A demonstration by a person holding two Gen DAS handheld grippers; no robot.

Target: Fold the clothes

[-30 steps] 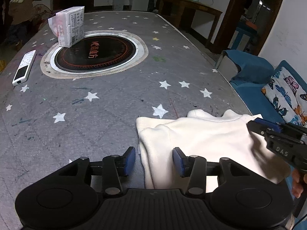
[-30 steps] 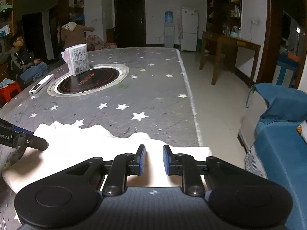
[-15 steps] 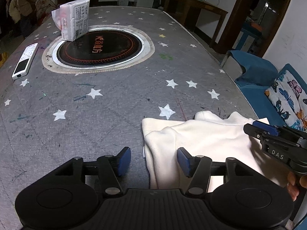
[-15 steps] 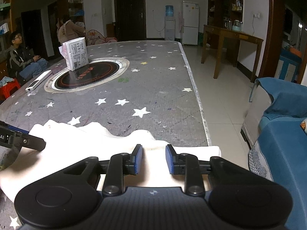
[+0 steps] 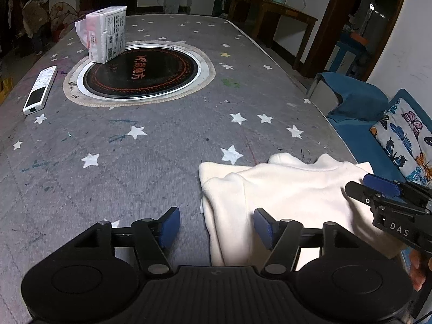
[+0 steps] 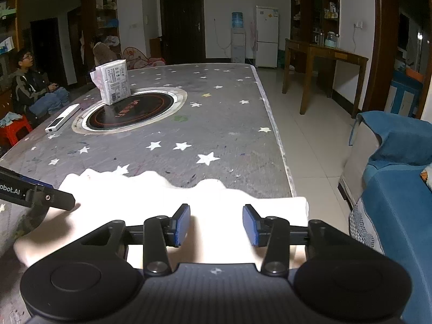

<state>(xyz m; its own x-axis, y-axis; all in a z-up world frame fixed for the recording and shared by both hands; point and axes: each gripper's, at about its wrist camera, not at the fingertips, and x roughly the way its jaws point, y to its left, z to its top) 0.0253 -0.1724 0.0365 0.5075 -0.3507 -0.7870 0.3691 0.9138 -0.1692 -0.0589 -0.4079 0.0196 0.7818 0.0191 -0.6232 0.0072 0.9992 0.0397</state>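
White garment is lying folded at the near right corner of the star-patterned counter. I'm watching my left tool spreading wider over its left edge, and my right tool spreading too (neither is gripping any cloth).

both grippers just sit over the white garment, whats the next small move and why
Probably lower the left gripper onto the white garment's near left edge. Its jaws are opening astride that edge without pressing it, and the right gripper, also opening, hovers over the cloth gripping nothing.
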